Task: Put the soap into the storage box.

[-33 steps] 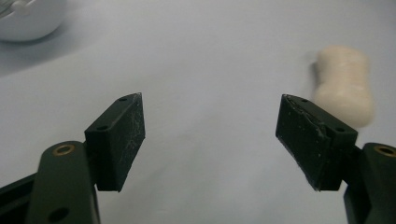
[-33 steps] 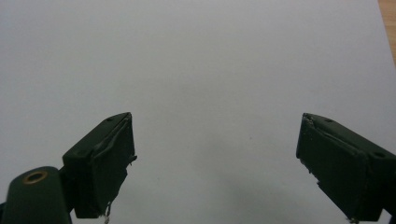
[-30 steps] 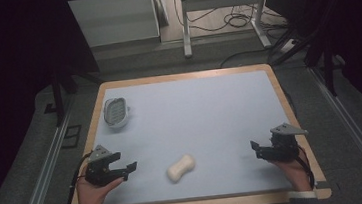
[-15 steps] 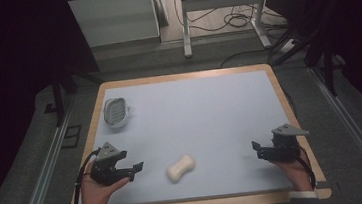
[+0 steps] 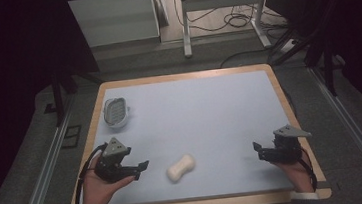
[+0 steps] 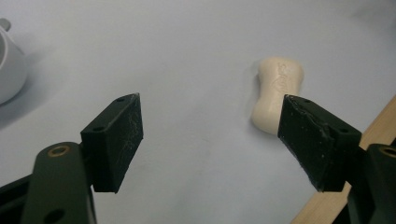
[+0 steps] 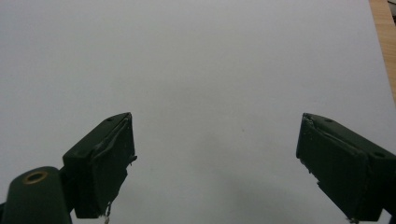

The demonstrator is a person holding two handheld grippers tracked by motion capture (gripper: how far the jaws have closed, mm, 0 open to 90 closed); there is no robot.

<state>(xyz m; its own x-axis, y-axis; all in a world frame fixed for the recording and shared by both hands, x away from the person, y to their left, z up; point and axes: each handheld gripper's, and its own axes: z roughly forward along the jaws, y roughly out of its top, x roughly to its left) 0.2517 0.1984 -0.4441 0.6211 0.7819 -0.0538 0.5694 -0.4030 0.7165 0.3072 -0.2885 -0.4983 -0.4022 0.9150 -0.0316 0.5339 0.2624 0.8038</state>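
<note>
**Reaching for the soap, jaws wide**

Approach step, by the look of it. Left gripper (image 5: 138,170) held off the table's near left part, pointed toward the soap bar (image 5: 181,167), jaws having just been opening and now standing wide apart with nothing between them. In the left gripper view, soap bar (image 6: 277,92) lying flat on the pale blue table top (image 6: 196,56), partly behind the right-hand jaw, near the wooden edge (image 6: 373,135); not yet touched. Right gripper (image 5: 259,150) resting over the near right part of the table, jaws likewise wide apart and empty, well apart from the soap. White soap dish (image 5: 115,112) sitting at the far left of the table, well apart from the bar; a curved white rim (image 6: 9,65) at the left gripper view's edge is probably that dish.

Judged not yet begun: no grip, soap lying alone between the two hands, nearer the left.

Next move likely calls for swinging the left gripper sideways until the bar sits squarely between both jaws, lowering to table level, then closing across the narrow waist. Smooth, rounded bar: probably prone to slipping if pinched off-centre.
</note>
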